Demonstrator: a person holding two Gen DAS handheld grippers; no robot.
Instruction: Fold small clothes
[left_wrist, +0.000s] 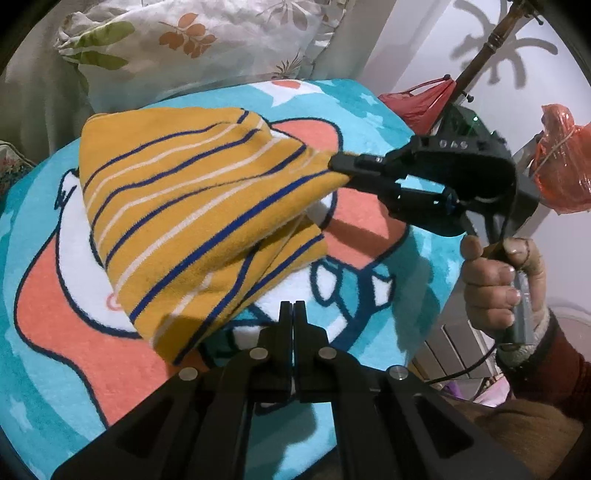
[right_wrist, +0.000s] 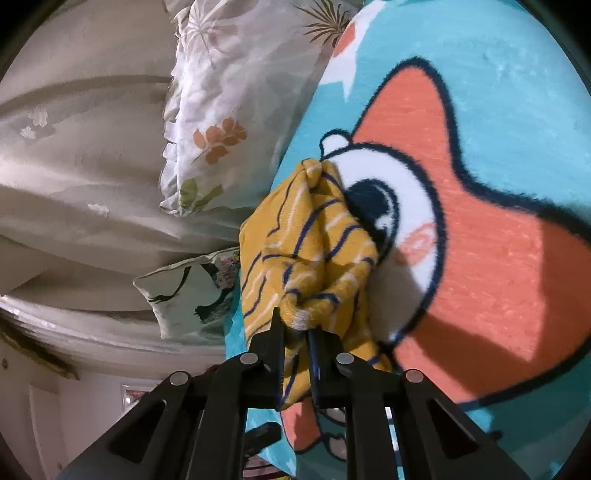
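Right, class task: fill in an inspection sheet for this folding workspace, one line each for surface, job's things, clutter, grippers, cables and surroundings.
Surface: cartoon blanket, teal, coral and white, spread flat.
Job's things: striped garment, mustard with blue and white stripes, partly folded, one corner lifted off the blanket.
Clutter: nothing seen on the blanket besides the garment.
Grippers: right gripper jaws shut on the garment's corner; left gripper jaws shut, holding nothing.
Cables: thin black cable below the person's hand.
Surroundings: floral pillow, pale curtain, red bags beside a wooden pole.
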